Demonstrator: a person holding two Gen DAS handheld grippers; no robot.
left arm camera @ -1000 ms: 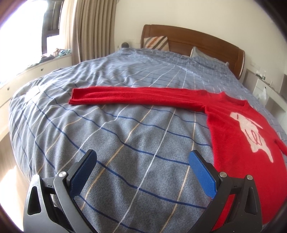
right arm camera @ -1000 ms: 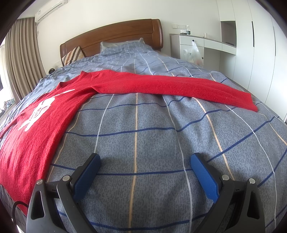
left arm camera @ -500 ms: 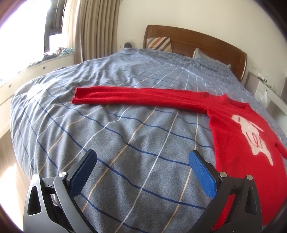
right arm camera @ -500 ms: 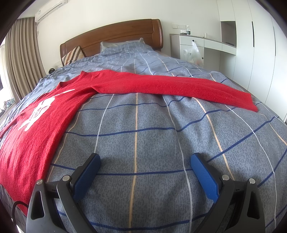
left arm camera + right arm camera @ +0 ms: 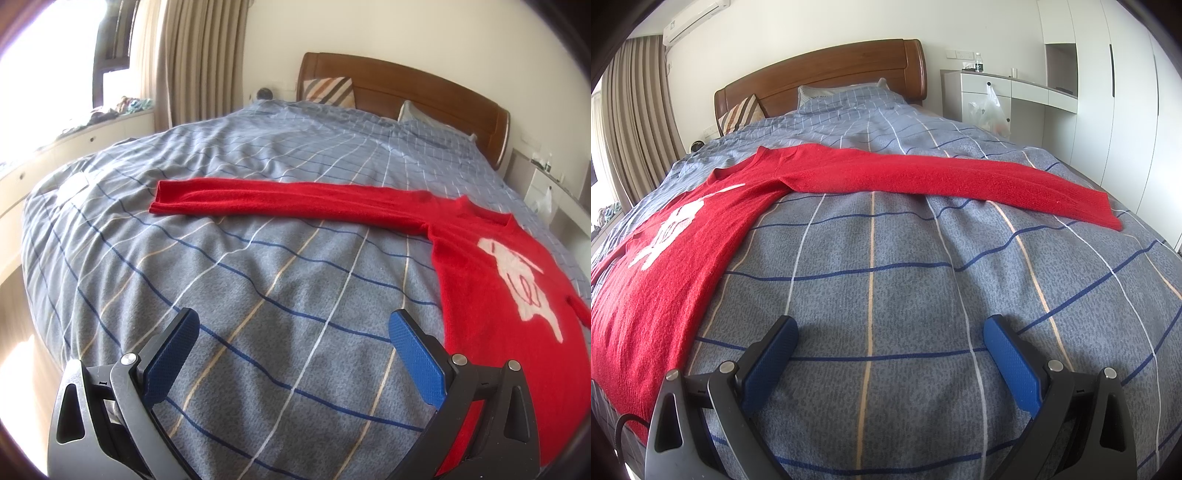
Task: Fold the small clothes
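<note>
Both your left tongs (image 5: 293,328) and right tongs (image 5: 890,334) gape empty; left has risen slightly, red knit sweater (image 5: 491,258) ahead, unfolded.

A red sweater (image 5: 487,266) with a white motif lies on a grey bedspread (image 5: 886,266) checked in blue, white and tan.

Your left hand-held gripper (image 5: 293,328) and right hand-held gripper (image 5: 890,334) each have a black plastic frame, silver screws and blue textured pads (image 5: 1010,363). A black cable (image 5: 622,424) runs beside the right one.
</note>
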